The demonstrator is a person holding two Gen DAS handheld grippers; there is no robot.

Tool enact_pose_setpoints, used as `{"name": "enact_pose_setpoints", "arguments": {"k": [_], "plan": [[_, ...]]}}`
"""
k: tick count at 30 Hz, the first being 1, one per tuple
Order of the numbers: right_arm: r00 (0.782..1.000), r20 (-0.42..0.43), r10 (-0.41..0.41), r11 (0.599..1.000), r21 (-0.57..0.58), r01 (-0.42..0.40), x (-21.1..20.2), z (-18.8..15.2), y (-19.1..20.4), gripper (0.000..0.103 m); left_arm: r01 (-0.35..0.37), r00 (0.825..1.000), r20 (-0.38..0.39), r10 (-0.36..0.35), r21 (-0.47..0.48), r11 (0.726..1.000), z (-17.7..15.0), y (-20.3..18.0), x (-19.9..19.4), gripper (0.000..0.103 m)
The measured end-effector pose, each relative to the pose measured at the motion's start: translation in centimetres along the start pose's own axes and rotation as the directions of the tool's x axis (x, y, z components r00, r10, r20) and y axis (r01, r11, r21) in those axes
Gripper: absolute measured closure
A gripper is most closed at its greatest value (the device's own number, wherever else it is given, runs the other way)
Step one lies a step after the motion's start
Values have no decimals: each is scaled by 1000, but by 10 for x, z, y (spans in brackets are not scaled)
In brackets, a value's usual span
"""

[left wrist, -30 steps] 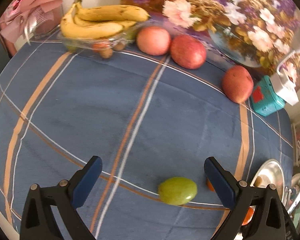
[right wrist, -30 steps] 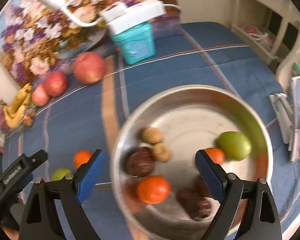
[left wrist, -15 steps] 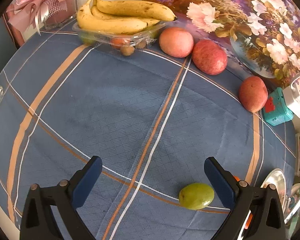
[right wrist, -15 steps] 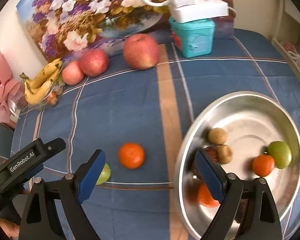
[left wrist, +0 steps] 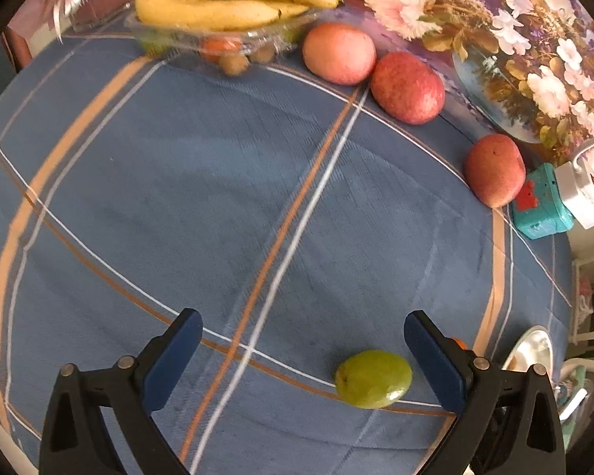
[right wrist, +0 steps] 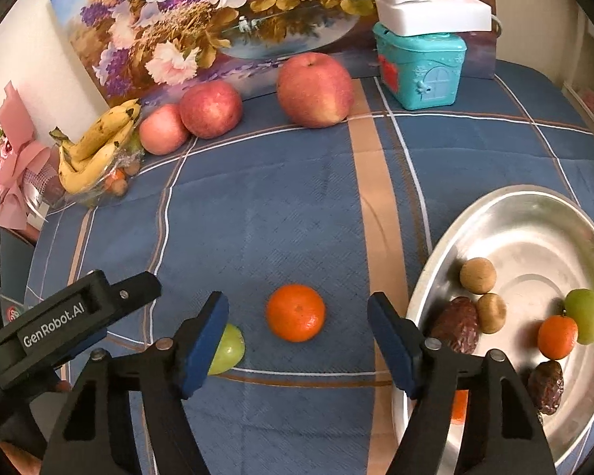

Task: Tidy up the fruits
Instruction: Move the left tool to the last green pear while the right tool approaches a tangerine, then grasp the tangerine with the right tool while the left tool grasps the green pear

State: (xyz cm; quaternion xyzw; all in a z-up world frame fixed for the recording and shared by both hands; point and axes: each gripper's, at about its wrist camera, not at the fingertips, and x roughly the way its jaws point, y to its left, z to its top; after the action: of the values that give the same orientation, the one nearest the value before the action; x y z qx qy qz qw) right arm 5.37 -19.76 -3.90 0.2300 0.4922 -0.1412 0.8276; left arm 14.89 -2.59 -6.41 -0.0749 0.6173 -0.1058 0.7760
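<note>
"GenRobot.AI" is printed in white on the left hand-held gripper, which stands wide open over the counter, a green fruit loose beside its right pad. The right hand-held gripper has just been closing, yet its pads remain clear of the orange between them. Beside it, a steel bowl holds more fruit. Apples and bananas line the back, before a flower painting.
</note>
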Motion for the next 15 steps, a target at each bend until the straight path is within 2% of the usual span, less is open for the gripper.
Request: {"name": "enact_pose_setpoints", "arguments": {"k": [1, 2, 7, 11, 15], "plan": [[1000, 0, 5, 1000, -2, -5, 2, 0, 0, 44, 7, 1000, -7, -7, -1, 1000, -1, 0, 1, 0], [1000, -2, 6, 1000, -2, -6, 3, -1, 0, 46, 12, 1000, -16, -12, -1, 1000, -2, -1, 3, 0], [1000, -14, 18, 1000, 8, -18, 12, -3, -3, 55, 36, 998, -55, -37, -9, 999, -6, -3, 8, 0], [999, -18, 29, 999, 26, -28, 17, -4, -6, 58, 52, 996, -71, -53, -9, 999, -9, -6, 11, 0], [999, -14, 46, 998, 44, -45, 18, -5, -8, 64, 55, 995, -79, -56, -10, 998, -7, -11, 14, 0]]}}
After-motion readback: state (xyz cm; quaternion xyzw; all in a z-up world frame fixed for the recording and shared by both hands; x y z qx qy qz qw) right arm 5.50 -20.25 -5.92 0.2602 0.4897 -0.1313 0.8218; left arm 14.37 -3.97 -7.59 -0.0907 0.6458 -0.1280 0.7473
